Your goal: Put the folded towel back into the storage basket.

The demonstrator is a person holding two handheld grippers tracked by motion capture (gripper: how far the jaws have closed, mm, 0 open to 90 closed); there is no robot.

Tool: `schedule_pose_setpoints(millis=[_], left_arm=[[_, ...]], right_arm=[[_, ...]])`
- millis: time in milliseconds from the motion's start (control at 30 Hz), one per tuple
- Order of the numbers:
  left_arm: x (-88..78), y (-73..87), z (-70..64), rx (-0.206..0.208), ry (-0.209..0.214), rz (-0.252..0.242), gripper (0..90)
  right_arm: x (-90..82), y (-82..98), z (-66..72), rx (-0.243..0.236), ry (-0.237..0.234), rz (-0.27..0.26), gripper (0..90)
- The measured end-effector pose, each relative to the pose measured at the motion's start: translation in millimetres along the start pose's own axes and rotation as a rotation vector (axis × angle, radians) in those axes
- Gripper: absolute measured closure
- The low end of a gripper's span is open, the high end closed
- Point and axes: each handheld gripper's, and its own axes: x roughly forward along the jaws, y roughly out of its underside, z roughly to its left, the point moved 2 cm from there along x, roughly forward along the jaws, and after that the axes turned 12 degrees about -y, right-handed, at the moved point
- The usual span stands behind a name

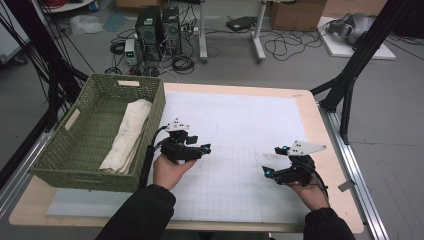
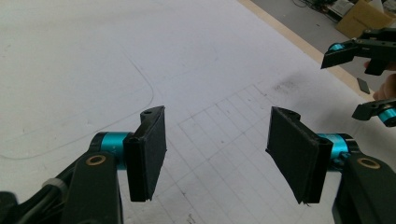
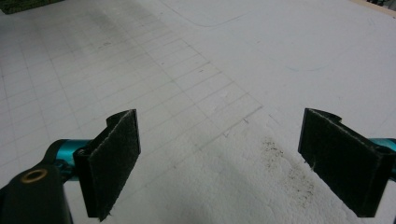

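Observation:
A green woven basket stands at the table's left, with a folded cream towel lying inside along its right wall. My left gripper hovers just right of the basket, pointing right over the white grid mat. Its jaws stand open with nothing between them. My right gripper is held near the table's right side, pointing left, also open and empty. In the left gripper view, the right gripper appears at the upper right.
The mat has a dirty speckled patch under the right gripper. The wooden table edge borders the mat at the right. Beyond the table, computers, cables and black frame legs occupy the floor.

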Motion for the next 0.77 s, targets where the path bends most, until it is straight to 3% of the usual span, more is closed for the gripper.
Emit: schedule_pose_setpoints(millis=[400, 767], left_arm=[[5.5, 11.5, -0.7, 0.033, -0.032, 0.020, 37.3], [8.7, 18.4, -0.7, 0.039, -0.031, 0.034, 36.8]], right_arm=[[-1.1, -0.6, 0.8, -0.006, 0.002, -0.009, 12.1], [-2.1, -0.6, 1.4, -0.008, -0.004, -0.010, 12.1]])
